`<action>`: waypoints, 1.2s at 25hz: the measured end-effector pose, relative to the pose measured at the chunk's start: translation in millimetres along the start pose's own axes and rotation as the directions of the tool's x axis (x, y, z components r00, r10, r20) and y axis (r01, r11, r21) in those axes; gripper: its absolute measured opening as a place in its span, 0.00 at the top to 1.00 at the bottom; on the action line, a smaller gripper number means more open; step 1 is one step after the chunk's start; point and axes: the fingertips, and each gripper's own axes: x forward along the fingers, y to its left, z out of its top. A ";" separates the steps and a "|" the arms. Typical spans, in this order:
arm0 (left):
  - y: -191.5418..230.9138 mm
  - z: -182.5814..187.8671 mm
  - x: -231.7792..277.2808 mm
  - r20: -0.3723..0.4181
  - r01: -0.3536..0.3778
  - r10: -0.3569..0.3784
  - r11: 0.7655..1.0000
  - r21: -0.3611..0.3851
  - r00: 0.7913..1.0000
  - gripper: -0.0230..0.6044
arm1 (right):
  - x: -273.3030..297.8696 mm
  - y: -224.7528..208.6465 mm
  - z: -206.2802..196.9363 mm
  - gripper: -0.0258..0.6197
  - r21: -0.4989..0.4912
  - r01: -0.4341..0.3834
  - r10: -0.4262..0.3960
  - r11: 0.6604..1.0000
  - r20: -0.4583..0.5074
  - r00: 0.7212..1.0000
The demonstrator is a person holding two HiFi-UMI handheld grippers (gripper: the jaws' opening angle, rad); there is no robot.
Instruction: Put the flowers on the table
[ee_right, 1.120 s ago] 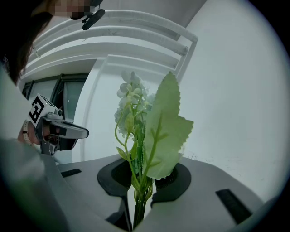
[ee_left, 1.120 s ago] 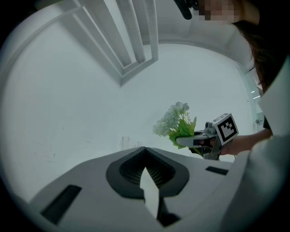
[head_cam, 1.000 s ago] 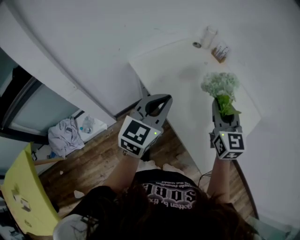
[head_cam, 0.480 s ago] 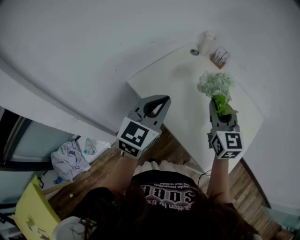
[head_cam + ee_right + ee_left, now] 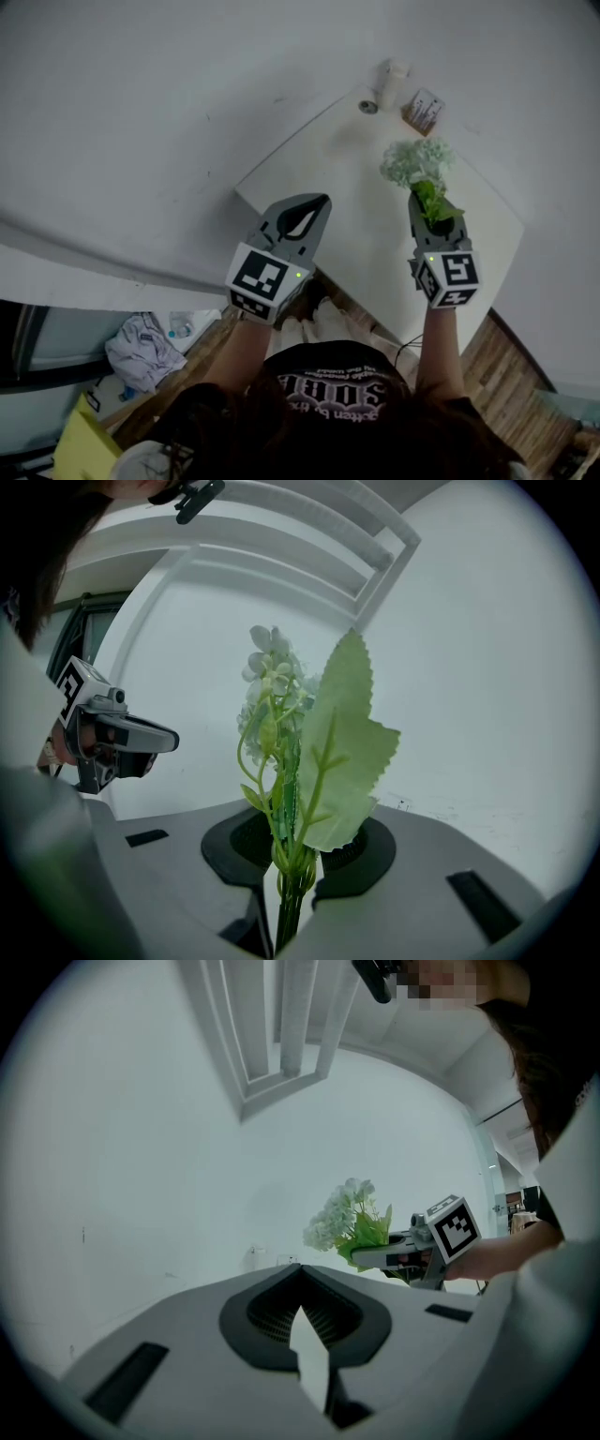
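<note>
Right gripper view: flowers (image 5: pixel 342 742) pinched by the stems between right gripper (image 5: pixel 292 874) jaws; left gripper (image 5: pixel 305 1335) closed, empty.

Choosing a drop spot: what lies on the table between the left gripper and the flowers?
Nothing: the head view shows bare white table between the left gripper and the flowers.

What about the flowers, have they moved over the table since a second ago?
Yes. The flowers have travelled farther over the table, toward the small box at its far end.
</note>
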 end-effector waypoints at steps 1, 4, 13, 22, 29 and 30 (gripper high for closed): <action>4.8 -0.5 4.8 -0.001 0.002 -0.002 1.000 0.001 1.000 0.96 | 5.5 -2.6 -2.0 0.83 0.003 0.003 -0.003 1.000 -0.003 1.000; 15.5 -2.2 19.4 -0.012 0.022 -0.021 1.000 0.007 1.000 0.96 | 21.3 -10.6 -11.2 0.83 0.007 0.016 -0.015 1.000 -0.028 0.999; 53.2 -11.6 75.0 -0.031 0.065 -0.065 0.998 -0.007 0.997 0.96 | 82.3 -43.2 -40.7 0.83 0.023 0.040 -0.037 0.999 -0.094 0.995; 76.6 -34.4 110.0 -0.079 0.093 -0.096 0.995 -0.041 0.992 0.96 | 140.0 -69.6 -99.8 0.83 0.036 0.063 -0.054 0.997 -0.208 0.977; 89.3 -46.1 118.4 -0.113 0.095 -0.099 0.995 -0.044 0.989 0.96 | 169.7 -76.8 -157.1 0.82 0.087 0.063 -0.032 0.994 -0.322 0.946; 89.5 -47.7 118.6 -0.122 0.098 -0.103 0.994 -0.044 0.987 0.96 | 172.8 -77.5 -165.5 0.81 0.097 0.066 -0.029 0.993 -0.338 0.941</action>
